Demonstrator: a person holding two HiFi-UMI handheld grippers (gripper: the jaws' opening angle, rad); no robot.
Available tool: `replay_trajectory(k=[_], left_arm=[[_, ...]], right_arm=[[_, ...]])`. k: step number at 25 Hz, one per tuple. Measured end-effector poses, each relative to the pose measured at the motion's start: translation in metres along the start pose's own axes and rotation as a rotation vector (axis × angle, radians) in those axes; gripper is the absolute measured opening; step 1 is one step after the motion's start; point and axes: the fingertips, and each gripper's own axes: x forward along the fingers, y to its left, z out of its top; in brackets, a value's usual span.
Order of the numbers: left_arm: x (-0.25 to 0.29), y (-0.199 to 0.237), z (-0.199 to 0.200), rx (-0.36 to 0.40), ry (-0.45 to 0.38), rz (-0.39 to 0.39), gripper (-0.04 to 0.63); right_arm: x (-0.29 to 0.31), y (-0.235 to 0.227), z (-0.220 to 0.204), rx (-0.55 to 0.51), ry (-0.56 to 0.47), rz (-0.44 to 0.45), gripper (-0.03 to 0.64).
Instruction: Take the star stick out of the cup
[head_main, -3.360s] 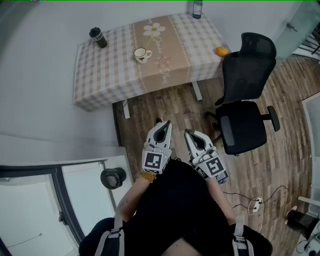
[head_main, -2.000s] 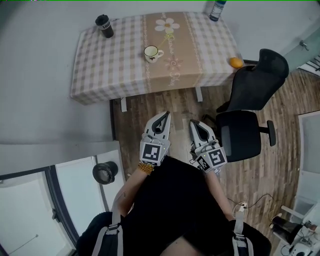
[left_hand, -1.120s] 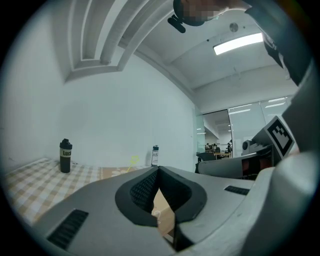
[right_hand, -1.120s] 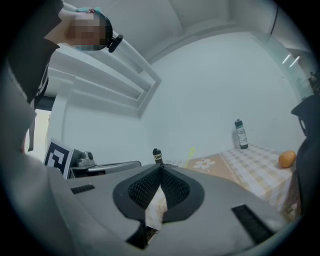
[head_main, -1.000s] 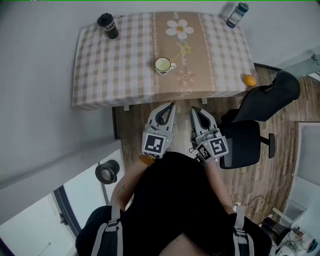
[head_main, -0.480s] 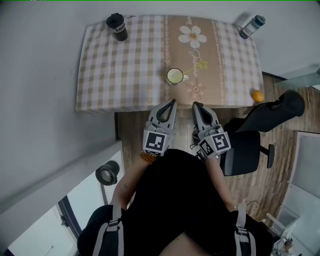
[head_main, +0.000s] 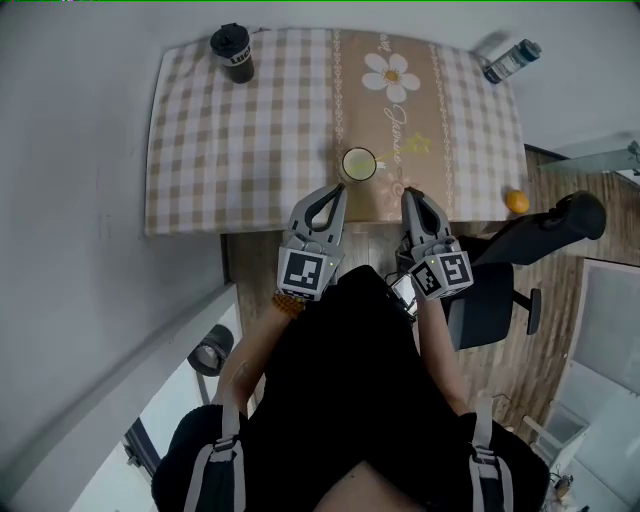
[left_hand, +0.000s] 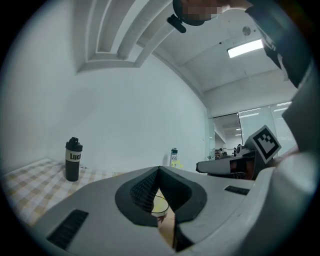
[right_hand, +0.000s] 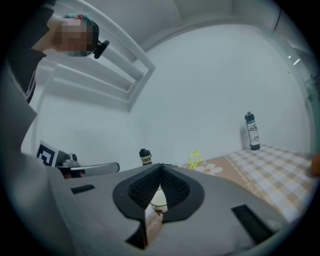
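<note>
It looked like the approach: the left gripper (head_main: 338, 188) and right gripper (head_main: 408, 194), both closed and empty, hovered just short of the cup (head_main: 358, 164). Next, one needed to open around the star stick (head_main: 416, 147).

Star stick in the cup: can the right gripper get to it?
Probably yes. The right gripper is at the table edge, nothing stands between it and the cup, and the star stick leans toward its side. Its shut jaws must open first.
</note>
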Motion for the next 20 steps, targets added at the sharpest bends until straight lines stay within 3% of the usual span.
replay_trajectory(k=[5, 10, 20], left_arm=[[0.008, 0.01, 0.008, 0.005, -0.024, -0.019, 0.002], [0.003, 0.012, 0.002, -0.014, -0.031, -0.022, 0.002], [-0.003, 0.059, 0.001, 0.02, -0.024, 0.068, 0.002]], right_arm=[[0.003, -0.019, 0.008, 0.01, -0.005, -0.036, 0.006], [0.006, -0.031, -0.013, 0.042, 0.031, -0.054, 0.006], [0.046, -0.031, -0.037, 0.071, 0.069, 0.005, 0.006]])
